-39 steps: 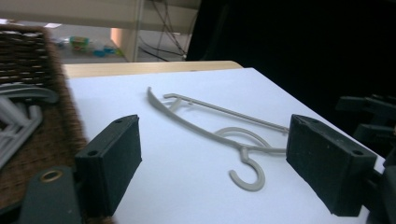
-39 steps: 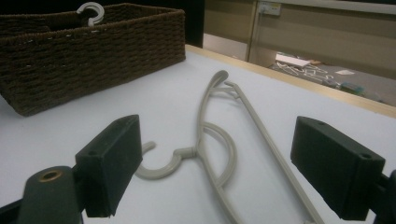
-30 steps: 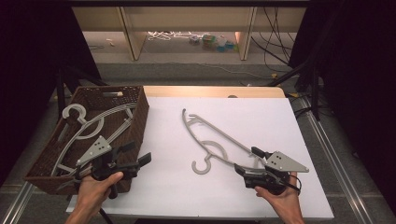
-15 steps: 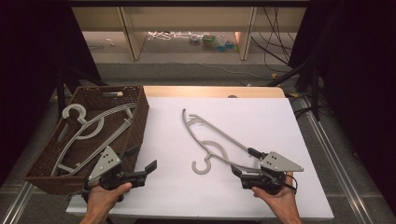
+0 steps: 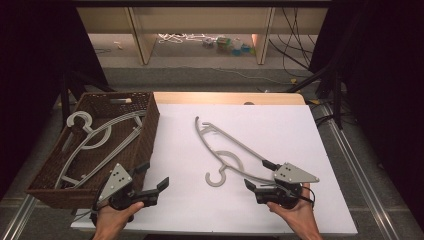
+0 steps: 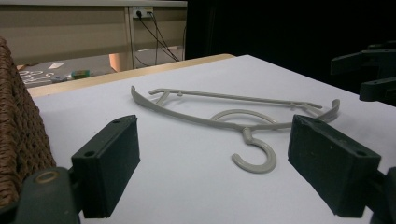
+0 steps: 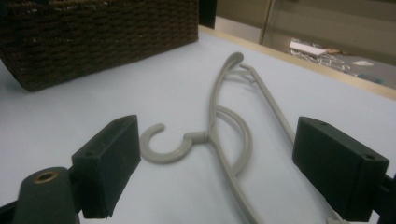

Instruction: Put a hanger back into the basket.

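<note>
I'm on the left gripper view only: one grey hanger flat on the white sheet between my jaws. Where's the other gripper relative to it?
Observer: In the high view the right gripper sits at the near end of the hanger, its jaws open to either side of that arm.
Operator: Is anything in the wicker basket? I just see its side.
Observer: Yes, the basket already holds a second grey hanger, lying across the inside.
Operator: And which way does the hook on my hanger face?
Observer: In the right gripper view the hook lies flat on the sheet, with its open end toward the basket side.
</note>
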